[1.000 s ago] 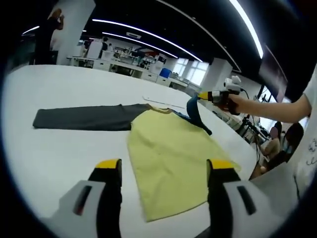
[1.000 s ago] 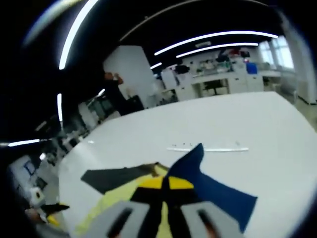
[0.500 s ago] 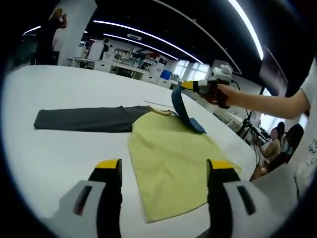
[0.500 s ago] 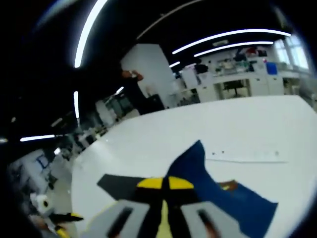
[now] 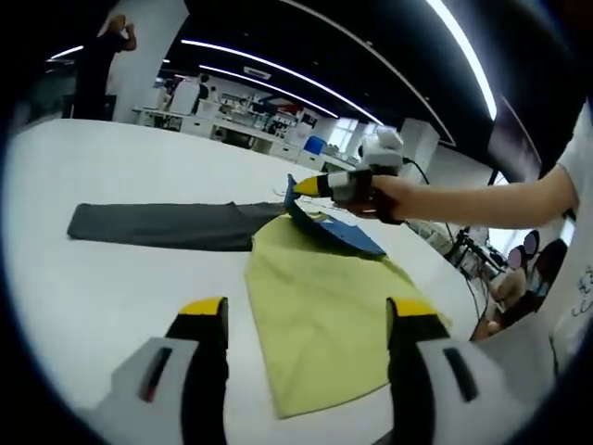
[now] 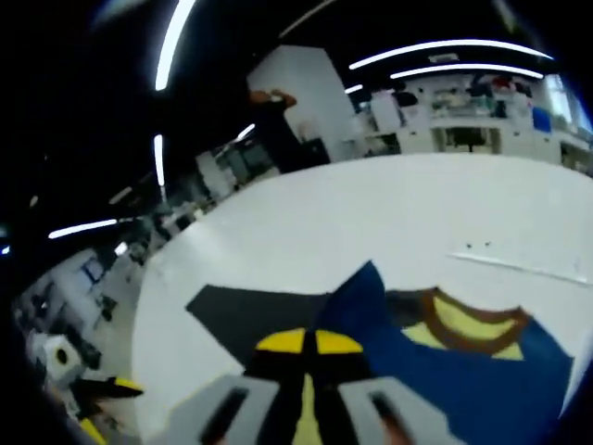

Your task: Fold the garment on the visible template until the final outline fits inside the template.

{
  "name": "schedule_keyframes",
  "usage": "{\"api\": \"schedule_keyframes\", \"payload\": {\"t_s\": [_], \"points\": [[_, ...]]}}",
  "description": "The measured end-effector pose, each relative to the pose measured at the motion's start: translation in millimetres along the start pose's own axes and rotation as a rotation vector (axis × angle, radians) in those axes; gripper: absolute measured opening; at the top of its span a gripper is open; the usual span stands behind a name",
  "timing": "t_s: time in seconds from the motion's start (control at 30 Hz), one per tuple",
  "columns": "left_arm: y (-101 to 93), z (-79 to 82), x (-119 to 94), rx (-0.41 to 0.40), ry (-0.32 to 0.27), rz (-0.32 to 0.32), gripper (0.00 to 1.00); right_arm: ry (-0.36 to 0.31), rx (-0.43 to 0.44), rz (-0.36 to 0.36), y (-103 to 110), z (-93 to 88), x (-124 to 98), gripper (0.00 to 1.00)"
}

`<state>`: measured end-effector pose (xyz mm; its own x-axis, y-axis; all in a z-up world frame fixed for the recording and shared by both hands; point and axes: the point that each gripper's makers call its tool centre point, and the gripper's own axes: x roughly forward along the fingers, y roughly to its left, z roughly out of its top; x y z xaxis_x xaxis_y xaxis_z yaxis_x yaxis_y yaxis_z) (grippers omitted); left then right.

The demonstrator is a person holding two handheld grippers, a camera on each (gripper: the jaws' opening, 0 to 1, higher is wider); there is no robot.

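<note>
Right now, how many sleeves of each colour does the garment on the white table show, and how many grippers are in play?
Dark grey sleeve, lying flat: 1
Navy blue sleeve, pinched by the right gripper: 1
Yellow-tipped grippers, counting the left gripper: 2
Total: 4

Around the garment (image 5: 320, 297) we see bare white table (image 5: 111, 278) open on every side, with only the right gripper (image 5: 301, 185) and its lifted blue sleeve (image 5: 334, 232) crossing above the collar.

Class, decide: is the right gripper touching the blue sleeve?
Touching. In the right gripper view the right gripper has its jaws shut on the blue sleeve; the left gripper view shows the sleeve lifted from its tips.
</note>
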<state>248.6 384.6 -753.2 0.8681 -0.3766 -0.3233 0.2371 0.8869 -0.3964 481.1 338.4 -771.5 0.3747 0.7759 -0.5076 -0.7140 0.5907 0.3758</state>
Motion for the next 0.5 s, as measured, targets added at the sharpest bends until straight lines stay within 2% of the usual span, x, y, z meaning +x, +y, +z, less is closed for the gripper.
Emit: {"api": "schedule_keyframes", "payload": {"t_s": [0.13,0.33,0.43,0.47,0.5], "points": [[2.4,0.5,-0.5,-0.002,-0.006,0.002,0.66,0.043,0.011,-0.005,-1.2,-17.0,11.4,0.00],[4.3,-1.6,-0.2,-0.009,-0.001,-0.001,0.66,0.075,0.016,-0.001,-2.1,-27.7,21.6,0.00],[6.1,-3.0,-0.1,-0.012,0.002,-0.002,0.66,0.085,-0.030,0.007,-1.3,-33.0,20.8,0.00],[6.5,-3.2,-0.2,-0.013,0.003,-0.002,0.66,0.087,-0.041,0.009,-3.6,-34.2,21.5,0.03],[6.7,-3.3,-0.1,-0.013,0.003,-0.001,0.66,0.082,-0.052,0.011,-4.3,-34.5,21.2,0.11]]}}
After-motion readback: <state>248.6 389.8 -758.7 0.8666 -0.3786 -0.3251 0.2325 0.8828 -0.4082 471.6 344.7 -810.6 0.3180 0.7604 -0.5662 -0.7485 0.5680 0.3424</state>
